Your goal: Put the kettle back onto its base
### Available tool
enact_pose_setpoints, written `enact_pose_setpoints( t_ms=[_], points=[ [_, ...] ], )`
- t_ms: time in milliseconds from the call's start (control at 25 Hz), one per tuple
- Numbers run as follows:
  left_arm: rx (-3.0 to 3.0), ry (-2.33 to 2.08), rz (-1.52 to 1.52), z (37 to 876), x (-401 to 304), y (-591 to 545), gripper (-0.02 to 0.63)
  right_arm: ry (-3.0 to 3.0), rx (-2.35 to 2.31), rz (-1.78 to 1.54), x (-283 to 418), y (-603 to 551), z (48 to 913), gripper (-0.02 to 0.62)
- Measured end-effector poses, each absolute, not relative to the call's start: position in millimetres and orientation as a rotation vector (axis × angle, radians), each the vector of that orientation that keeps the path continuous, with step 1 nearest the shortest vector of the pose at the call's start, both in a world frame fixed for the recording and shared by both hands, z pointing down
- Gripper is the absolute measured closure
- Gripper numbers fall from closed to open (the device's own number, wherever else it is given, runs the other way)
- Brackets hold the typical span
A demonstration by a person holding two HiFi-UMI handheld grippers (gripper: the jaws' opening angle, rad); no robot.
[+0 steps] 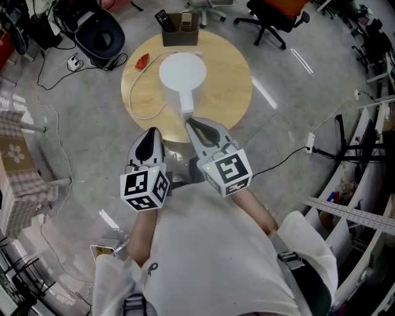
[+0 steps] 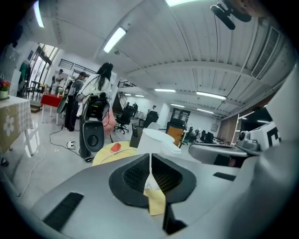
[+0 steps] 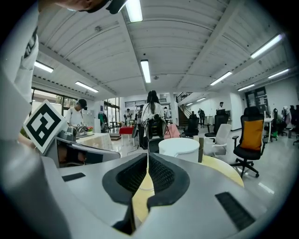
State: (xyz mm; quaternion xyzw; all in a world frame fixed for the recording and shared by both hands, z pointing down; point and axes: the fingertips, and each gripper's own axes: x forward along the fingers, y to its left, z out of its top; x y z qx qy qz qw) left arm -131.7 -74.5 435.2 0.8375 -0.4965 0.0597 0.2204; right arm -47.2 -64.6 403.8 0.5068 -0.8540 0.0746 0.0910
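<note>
A white kettle stands on the round wooden table, its handle pointing toward me. No separate base shows under or beside it. A white cord curves from the kettle across the tabletop. My right gripper is shut and empty, its tips at the table's near edge just short of the handle's end. My left gripper is also shut and empty, beside it and off the table's edge. The kettle shows beyond the closed left gripper. The kettle also shows ahead of the right gripper.
A brown box with a remote stands at the table's far edge, and a small red item lies at its left. On the floor are a black round device, cables, office chairs and a metal shelf.
</note>
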Motion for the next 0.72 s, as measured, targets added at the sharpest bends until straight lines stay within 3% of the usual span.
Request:
enact_pose_setpoints(
  t_ms=[720],
  points=[
    [2.405, -1.361, 0.139, 422, -122, -48, 0.571, -2.411, 1.602, 0.165, -51, -45, 407, 0.571]
  ],
)
